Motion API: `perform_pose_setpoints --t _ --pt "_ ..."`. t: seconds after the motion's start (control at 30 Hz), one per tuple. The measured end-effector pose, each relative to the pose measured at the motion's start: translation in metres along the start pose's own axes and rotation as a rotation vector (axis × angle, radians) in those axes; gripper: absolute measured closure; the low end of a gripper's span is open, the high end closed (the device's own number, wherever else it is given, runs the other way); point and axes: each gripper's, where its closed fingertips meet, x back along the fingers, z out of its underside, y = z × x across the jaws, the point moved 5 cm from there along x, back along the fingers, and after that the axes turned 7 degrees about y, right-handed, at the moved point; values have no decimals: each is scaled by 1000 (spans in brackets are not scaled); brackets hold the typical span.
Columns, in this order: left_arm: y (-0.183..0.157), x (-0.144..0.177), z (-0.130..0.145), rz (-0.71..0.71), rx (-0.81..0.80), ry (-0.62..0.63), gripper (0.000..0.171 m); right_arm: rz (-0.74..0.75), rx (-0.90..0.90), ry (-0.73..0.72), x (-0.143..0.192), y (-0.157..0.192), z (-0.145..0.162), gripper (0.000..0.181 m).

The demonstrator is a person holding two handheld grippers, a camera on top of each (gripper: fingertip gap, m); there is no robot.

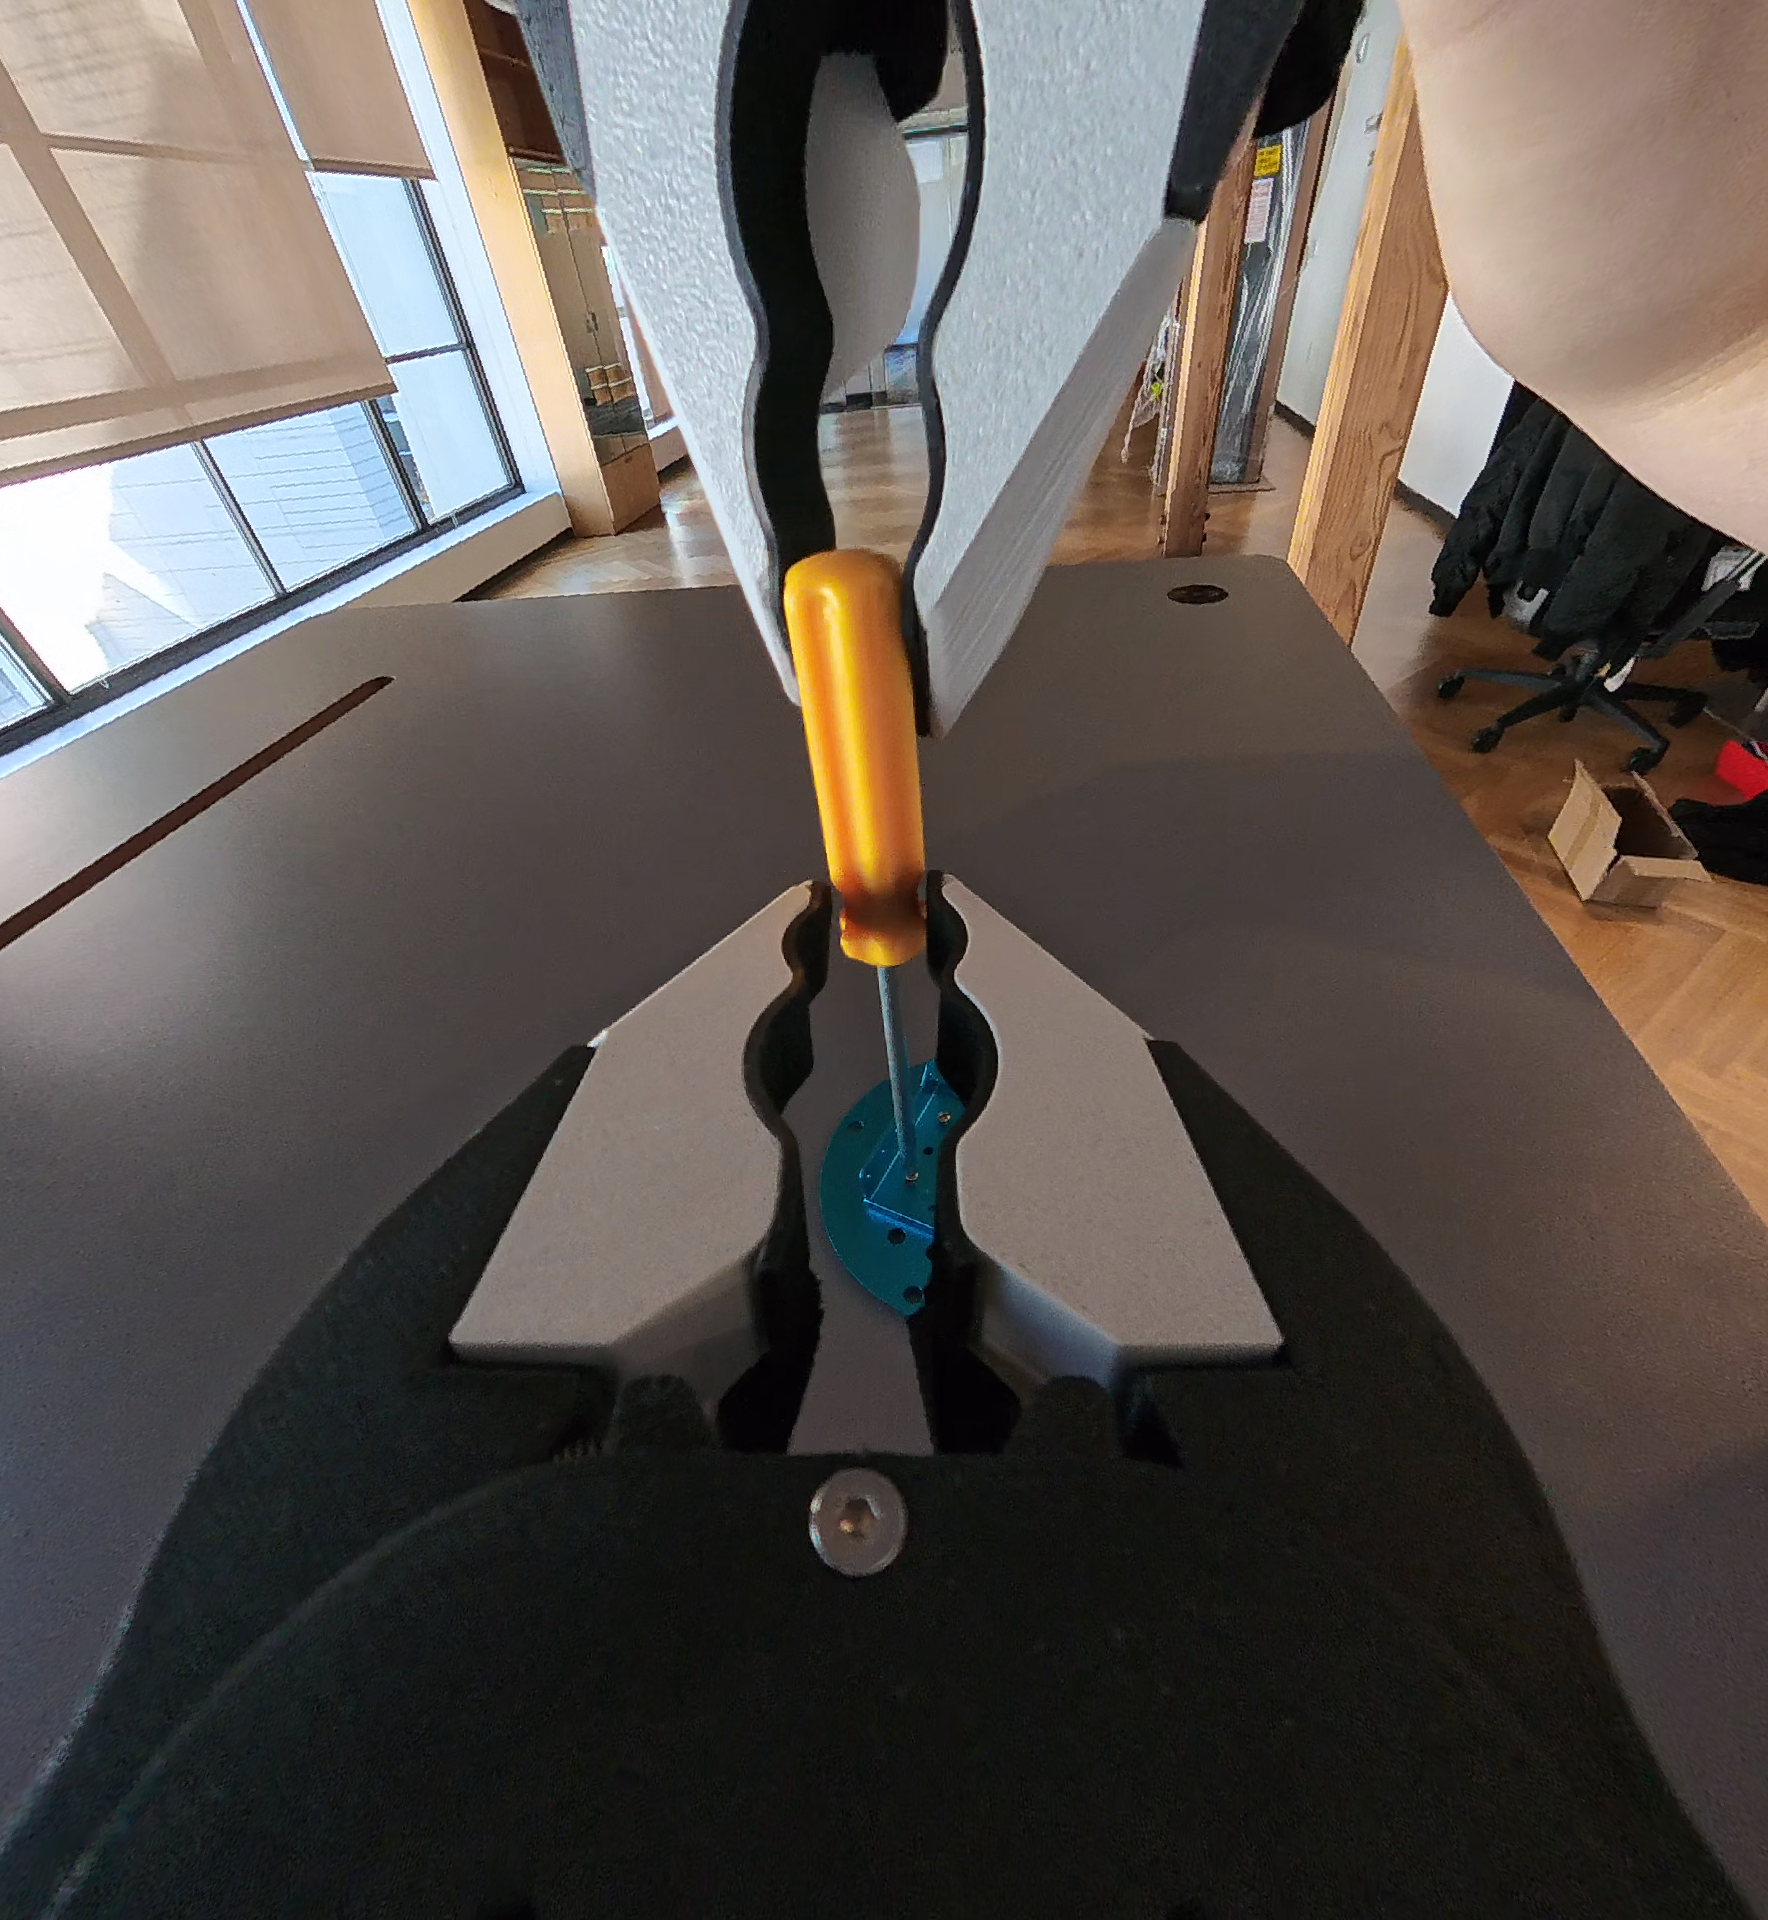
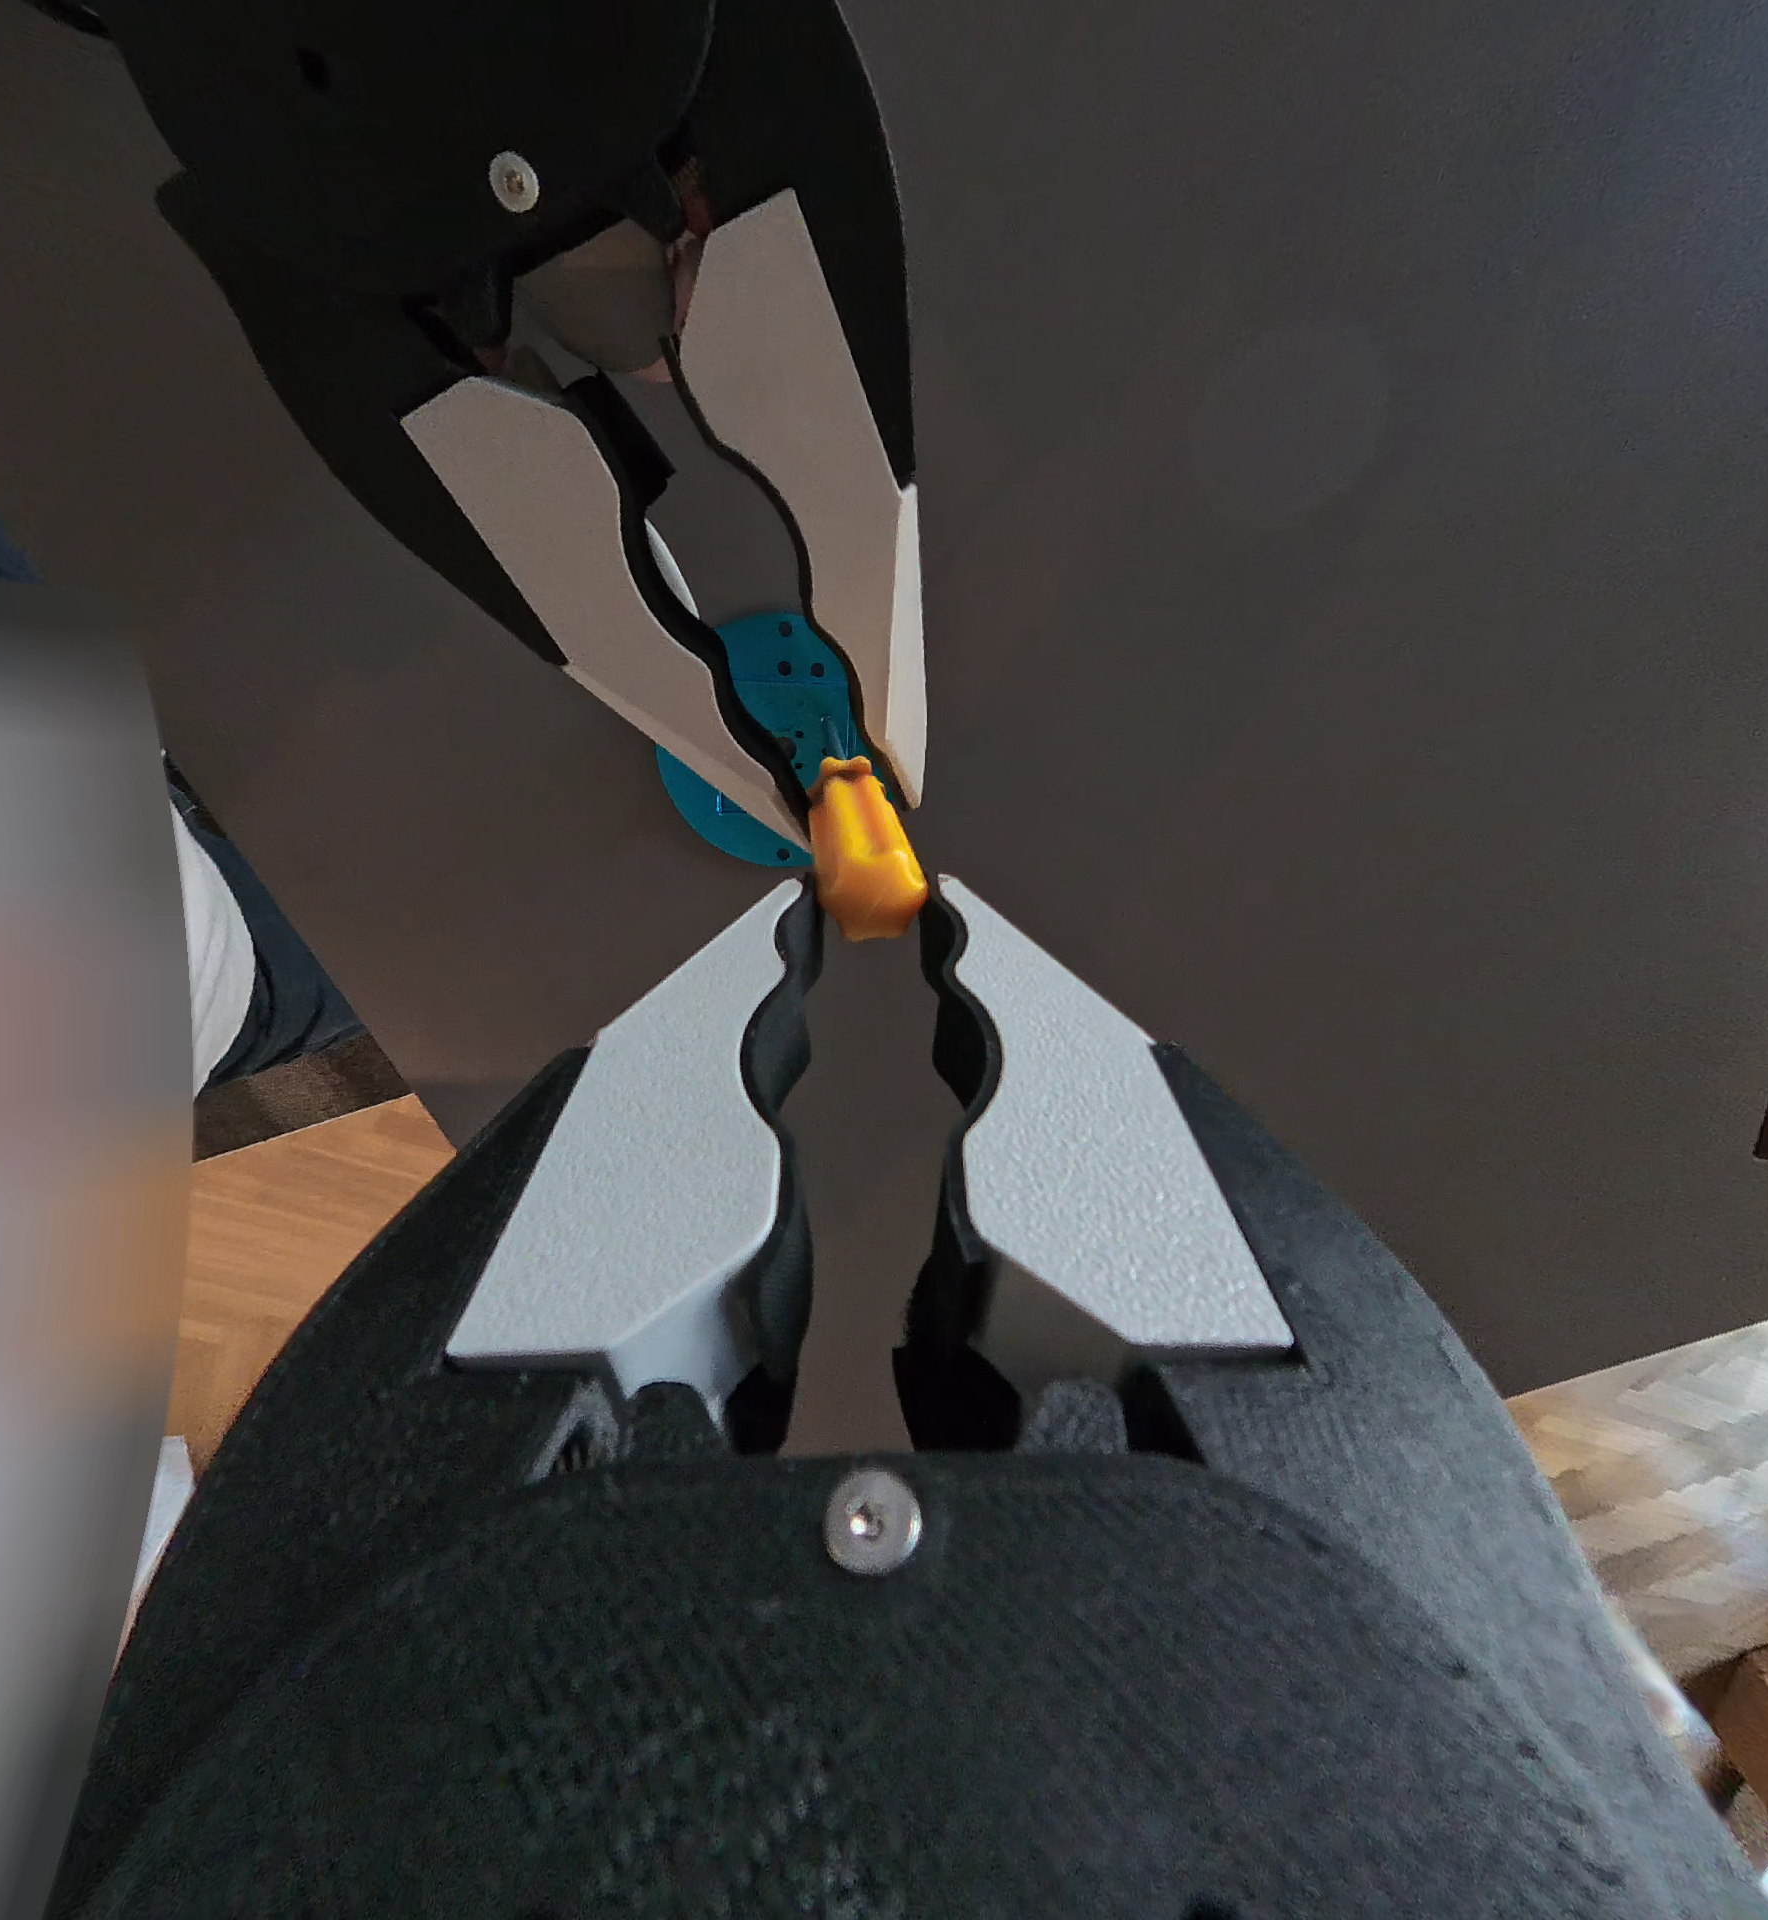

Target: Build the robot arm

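Note:
An orange-handled screwdriver stands nearly upright, its thin shaft tip set into a blue metal disc part with holes lying on the dark grey table. My left gripper is closed around the blue part's raised middle, its fingertips beside the handle's lower end. My right gripper comes down from above and is shut on the top of the handle. In the right wrist view my right gripper grips the screwdriver, and my left gripper covers much of the blue part.
The table has a long slot at left and a round hole at the far right. A bare arm fills the upper right. Off the table's right edge are an office chair and an open cardboard box on wooden floor. Both grippers' tips are close together, under 4 cm apart.

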Motion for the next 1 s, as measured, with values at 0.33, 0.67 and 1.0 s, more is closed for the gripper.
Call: perform_pose_setpoints --t 0.33,0.67,1.0 --pt "1 -2 2 -36 -32 23 156 -18 -266 4 -1 -1 -3 163" --pt "6 -1 2 -21 -24 34 156 55 57 -88 6 -1 -8 151" --pt "8 -1 2 0 -18 36 156 153 406 -280 21 -5 -2 145"
